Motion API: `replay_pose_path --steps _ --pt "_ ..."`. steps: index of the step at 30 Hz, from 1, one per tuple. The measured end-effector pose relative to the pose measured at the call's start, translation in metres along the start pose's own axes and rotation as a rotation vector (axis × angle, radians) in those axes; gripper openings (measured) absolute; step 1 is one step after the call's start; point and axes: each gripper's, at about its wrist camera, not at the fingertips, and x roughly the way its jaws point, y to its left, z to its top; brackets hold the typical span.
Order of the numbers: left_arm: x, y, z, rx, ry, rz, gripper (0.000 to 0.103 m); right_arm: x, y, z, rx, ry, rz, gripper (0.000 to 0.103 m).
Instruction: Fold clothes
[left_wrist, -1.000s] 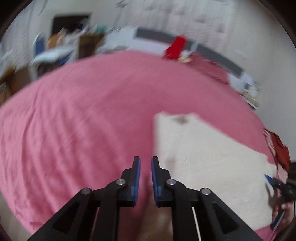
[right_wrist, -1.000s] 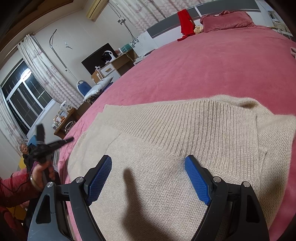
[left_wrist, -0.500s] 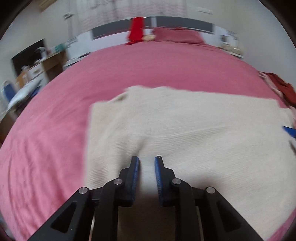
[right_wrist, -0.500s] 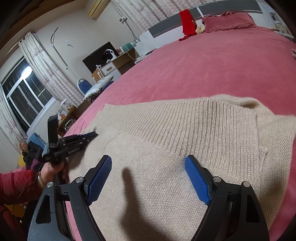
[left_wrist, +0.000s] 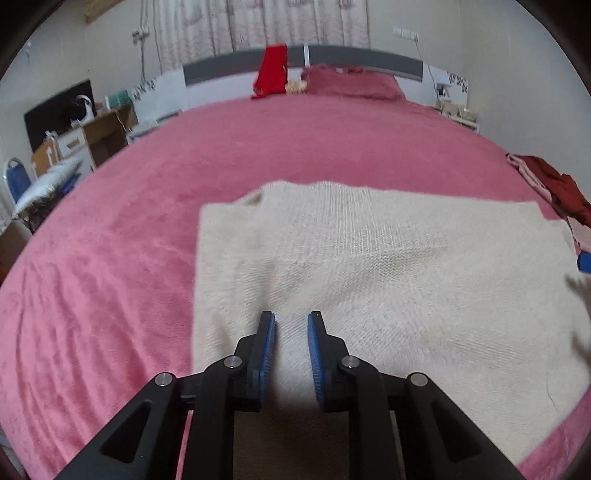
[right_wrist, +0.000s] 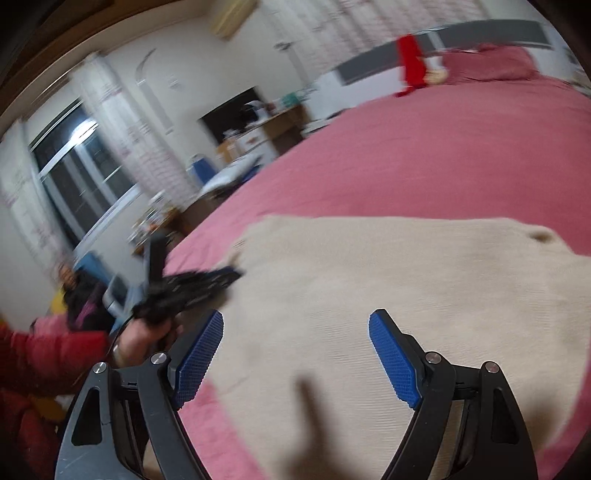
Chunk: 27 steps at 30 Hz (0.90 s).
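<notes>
A cream knitted sweater (left_wrist: 388, 266) lies flat on the pink bedspread (left_wrist: 110, 258). My left gripper (left_wrist: 291, 321) hovers over the sweater's near left part. Its blue pads (left_wrist: 267, 343) stand almost together, with a narrow slit and nothing visibly clamped. In the right wrist view my right gripper (right_wrist: 296, 317) stands wide open above the sweater (right_wrist: 406, 280), near its front left corner. A hand in a red sleeve (right_wrist: 44, 354) holds the left gripper (right_wrist: 236, 274) at the sweater's left edge. One blue pad (left_wrist: 584, 260) of the right gripper shows at the far right of the left wrist view.
A heap of dark red clothes (left_wrist: 557, 188) lies at the bed's right edge. A red cloth (left_wrist: 271, 70) hangs on the grey headboard beside a pink pillow (left_wrist: 351, 83). A desk with boxes (left_wrist: 103, 133) and a blue chair (left_wrist: 16, 177) stand left of the bed.
My left gripper swung from the bare bedspread onto the sweater's near left part, its gap unchanged. The right gripper stayed open and shifted toward the sweater's front left corner; its view is blurred.
</notes>
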Motion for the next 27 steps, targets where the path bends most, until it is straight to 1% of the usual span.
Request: replay_pose_path --steps 1,2,3,4,5,6,8,10,11,13,14,16,17,18,22,24,25,26,27 --pt "0.0 -0.006 -0.005 0.016 0.011 0.005 0.019 0.01 0.009 0.004 -0.031 0.019 0.025 0.083" --pt "0.012 0.002 0.0 0.04 0.017 0.019 0.019 0.02 0.017 0.007 -0.063 0.039 0.051 0.083" --pt "0.025 0.015 0.01 0.066 0.013 0.04 0.019 0.031 0.023 0.012 -0.085 0.052 0.056 0.083" --pt "0.022 0.013 0.01 0.082 0.008 0.056 0.019 0.044 0.026 0.022 -0.098 0.057 0.029 0.083" --pt "0.015 0.013 0.001 0.098 0.012 0.072 0.019 0.058 0.028 0.033 -0.109 0.06 -0.006 0.083" --pt "0.007 0.015 -0.01 0.113 0.012 0.083 0.019 0.07 0.025 0.042 -0.09 0.063 -0.029 0.083" --pt "0.001 0.014 -0.018 0.114 0.006 0.076 0.021 0.093 0.017 0.06 -0.034 0.069 -0.068 0.083" --pt "-0.005 0.019 -0.027 0.095 0.003 0.054 0.021 0.124 0.005 0.07 0.045 0.129 -0.111 0.083" --pt "-0.01 0.028 -0.033 0.062 0.002 0.031 0.022 0.139 0.0 0.072 0.072 0.171 -0.137 0.083" --pt "-0.016 0.041 -0.038 0.02 0.006 0.0 0.022 0.168 0.002 0.071 0.011 0.222 -0.179 0.086" --pt "-0.016 0.049 -0.038 0.014 0.011 0.0 0.025 0.183 0.005 0.07 -0.027 0.245 -0.2 0.091" --pt "-0.006 0.073 -0.034 0.012 0.024 0.017 0.025 0.199 0.016 0.071 -0.145 0.255 -0.26 0.092" --pt "-0.011 0.076 -0.036 0.003 0.027 0.037 0.025 0.204 0.021 0.074 -0.193 0.259 -0.291 0.092" --pt "-0.017 0.082 -0.035 -0.022 0.016 0.07 0.024 0.198 0.023 0.076 -0.197 0.231 -0.291 0.092" --pt "-0.034 0.121 -0.028 -0.163 -0.076 0.222 0.024 0.124 0.026 0.077 -0.099 0.003 -0.23 0.092" --pt "-0.043 0.141 -0.025 -0.233 -0.121 0.297 0.024 0.083 0.023 0.064 -0.057 -0.062 -0.298 0.092" --pt "-0.049 0.148 -0.024 -0.272 -0.151 0.306 0.021 0.064 0.02 0.052 -0.031 -0.077 -0.343 0.092" --pt "-0.057 0.148 -0.024 -0.309 -0.197 0.263 0.022 0.045 0.016 0.04 -0.004 -0.087 -0.39 0.092" --pt "-0.062 0.139 -0.022 -0.303 -0.235 0.217 0.022 0.035 0.017 0.029 0.009 -0.087 -0.417 0.092"
